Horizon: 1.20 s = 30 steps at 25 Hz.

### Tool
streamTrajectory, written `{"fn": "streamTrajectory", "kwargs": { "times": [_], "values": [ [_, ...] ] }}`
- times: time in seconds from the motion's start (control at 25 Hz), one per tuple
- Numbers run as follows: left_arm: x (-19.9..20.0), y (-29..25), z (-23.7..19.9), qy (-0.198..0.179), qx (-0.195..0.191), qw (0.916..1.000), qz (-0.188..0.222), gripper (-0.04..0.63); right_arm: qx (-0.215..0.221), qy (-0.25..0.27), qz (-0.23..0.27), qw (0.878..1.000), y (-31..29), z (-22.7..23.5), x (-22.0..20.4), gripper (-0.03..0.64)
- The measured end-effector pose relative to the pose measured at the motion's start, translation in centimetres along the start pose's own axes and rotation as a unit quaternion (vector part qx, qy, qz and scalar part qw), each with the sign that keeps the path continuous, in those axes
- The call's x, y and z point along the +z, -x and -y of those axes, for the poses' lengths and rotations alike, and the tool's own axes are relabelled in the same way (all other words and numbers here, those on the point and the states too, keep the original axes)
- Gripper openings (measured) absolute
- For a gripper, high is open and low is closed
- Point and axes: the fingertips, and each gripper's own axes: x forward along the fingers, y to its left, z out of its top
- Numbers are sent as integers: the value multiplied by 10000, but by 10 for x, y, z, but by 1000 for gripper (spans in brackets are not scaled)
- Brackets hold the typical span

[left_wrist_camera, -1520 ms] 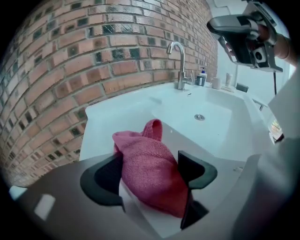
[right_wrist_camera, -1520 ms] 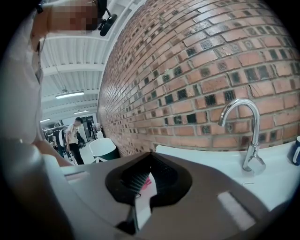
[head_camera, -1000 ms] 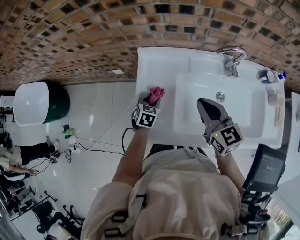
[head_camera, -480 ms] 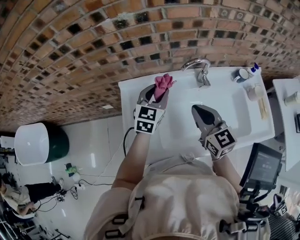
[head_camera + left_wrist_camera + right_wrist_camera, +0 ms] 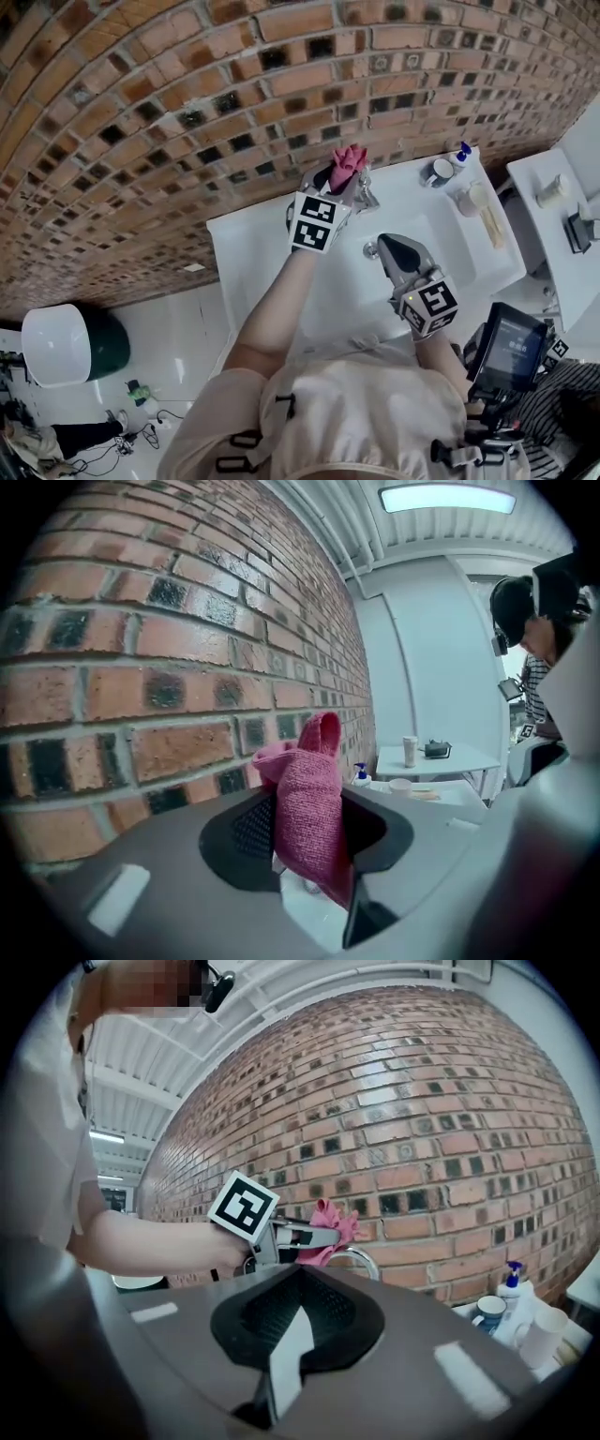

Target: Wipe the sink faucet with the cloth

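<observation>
Squarely within left gripper (image 5: 302, 850): cloth (image 5: 307, 789)

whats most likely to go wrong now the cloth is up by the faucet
1. The pink cloth is only bunched between the jaws of the left hand-held gripper; rubbing the faucet could drag it loose.
2. Little cloth sticks out past the jaws, so the hard tips may scrape the metal.
3. The mug and pump bottle stand close beside the faucet; a wide sweep could knock them.
</observation>
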Motion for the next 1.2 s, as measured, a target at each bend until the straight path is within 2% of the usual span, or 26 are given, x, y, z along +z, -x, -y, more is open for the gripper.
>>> {"fn": "streamTrajectory", "kwargs": {
  "times": [0.2, 0.56, 0.64, 0.76, 0.88, 0.96, 1.08, 1.2],
  "values": [
    [1, -27, -16, -68, 234, 9996, -121, 150, -161, -166, -109, 9997, 3, 17, -11, -6],
    [-14, -5, -47, 584, 648, 9961, 96, 155, 50, -162, -128, 9998, -16, 20, -13, -6],
    [-26, 5, -58, 718, 832, 9939, 44, 155, 65, -166, -132, 9998, -18, 20, -12, -6],
    [-55, 17, -70, 890, 1044, 9902, -249, 153, 95, -173, -179, 9996, -21, 19, -14, -6],
    [-94, 20, -71, 1165, 1029, 9861, -593, 152, 163, -155, -240, 9995, -27, 14, -17, -6],
    [-104, 24, -72, 1332, 1037, 9838, -608, 153, 257, -116, -287, 9992, -33, 9, -19, -6],
    [-75, 34, -75, 1250, 1135, 9854, -204, 153, 386, -90, -325, 9987, -41, 3, -19, -6],
    [-27, 25, -61, 989, 901, 9908, 226, 153, 391, -86, -345, 9986, -40, 5, -18, -6]
  ]
}}
